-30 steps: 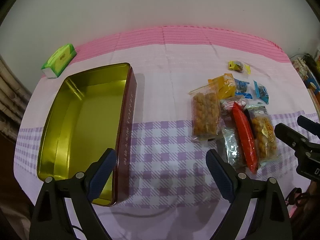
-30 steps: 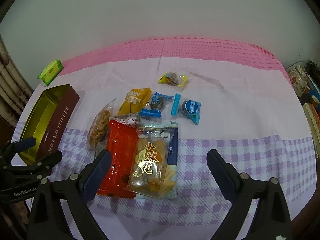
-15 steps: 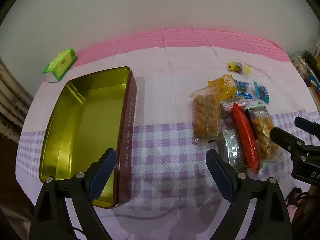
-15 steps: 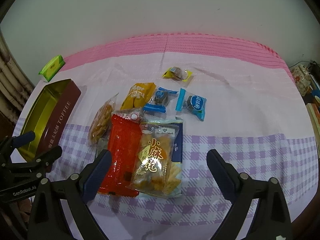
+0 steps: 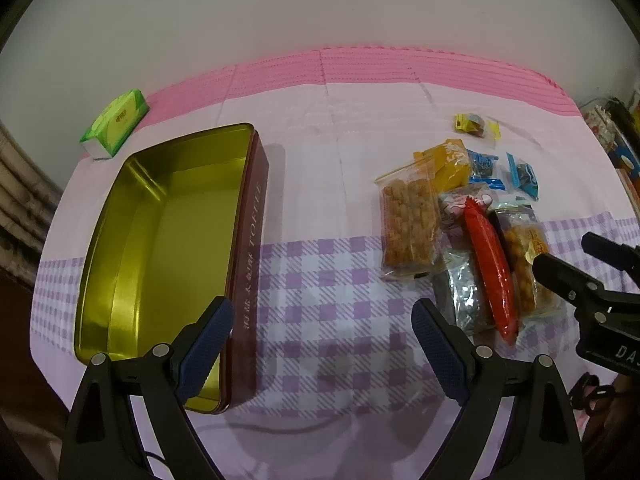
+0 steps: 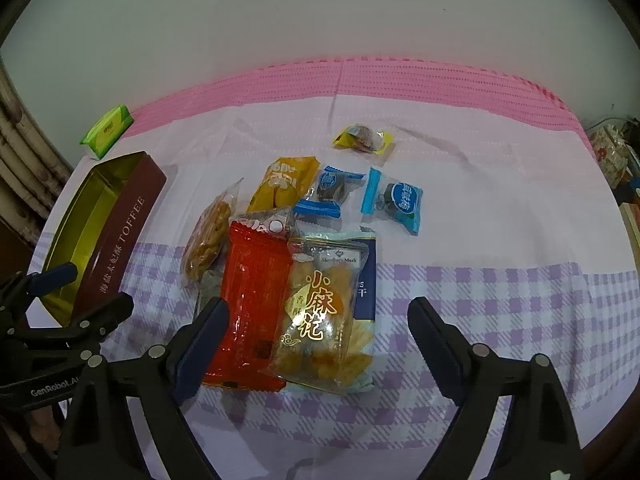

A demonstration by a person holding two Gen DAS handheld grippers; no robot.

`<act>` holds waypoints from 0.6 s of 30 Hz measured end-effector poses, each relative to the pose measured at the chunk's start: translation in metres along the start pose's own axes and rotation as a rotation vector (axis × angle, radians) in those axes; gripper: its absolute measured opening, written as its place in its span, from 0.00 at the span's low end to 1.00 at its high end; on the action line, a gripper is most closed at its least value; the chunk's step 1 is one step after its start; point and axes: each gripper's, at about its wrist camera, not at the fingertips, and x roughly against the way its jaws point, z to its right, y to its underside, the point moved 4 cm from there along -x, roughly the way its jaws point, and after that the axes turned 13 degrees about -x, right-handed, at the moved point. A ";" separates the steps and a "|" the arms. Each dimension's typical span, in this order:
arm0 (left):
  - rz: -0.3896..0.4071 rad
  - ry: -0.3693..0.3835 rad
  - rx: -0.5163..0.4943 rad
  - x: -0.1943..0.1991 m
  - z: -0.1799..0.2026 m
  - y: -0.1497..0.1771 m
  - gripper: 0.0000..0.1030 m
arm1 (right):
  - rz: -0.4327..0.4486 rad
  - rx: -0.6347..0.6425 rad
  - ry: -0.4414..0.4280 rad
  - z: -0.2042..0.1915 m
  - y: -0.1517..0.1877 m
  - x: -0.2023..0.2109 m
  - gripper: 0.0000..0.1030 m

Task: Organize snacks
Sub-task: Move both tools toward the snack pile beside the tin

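Note:
An open toffee tin [image 5: 248, 216] with a gold inside sits empty on the left; it also shows in the right wrist view [image 6: 120, 232]. A pile of snack packets lies to its right: a red packet [image 6: 252, 304], a clear bag of fried twists [image 6: 320, 312], a peanut bar bag [image 5: 408, 224], an orange packet [image 6: 284, 184], two blue sweets [image 6: 394, 200] and a yellow sweet [image 6: 362, 138]. My right gripper [image 6: 316, 332] is open just above the red packet and twists bag. My left gripper [image 5: 320, 340] is open and empty beside the tin's near right corner.
A green tissue pack [image 5: 116, 122] lies at the back left by the wall. The table has a pink and purple checked cloth [image 5: 340, 280]. Cluttered items [image 6: 612, 152] stand past the table's right edge.
The right gripper has moved forward and down toward the snack pile, which now sits between its fingers. The left gripper has shifted only slightly.

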 end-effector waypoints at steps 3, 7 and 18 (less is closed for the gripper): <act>-0.004 -0.001 0.001 -0.001 -0.001 0.000 0.88 | -0.003 -0.002 0.002 0.000 0.001 -0.001 0.86; -0.014 0.002 0.001 -0.003 0.000 0.001 0.88 | -0.013 -0.009 -0.002 0.002 0.003 -0.002 0.80; -0.011 -0.001 0.008 -0.003 -0.002 0.002 0.88 | -0.019 -0.016 -0.005 0.002 0.004 -0.003 0.76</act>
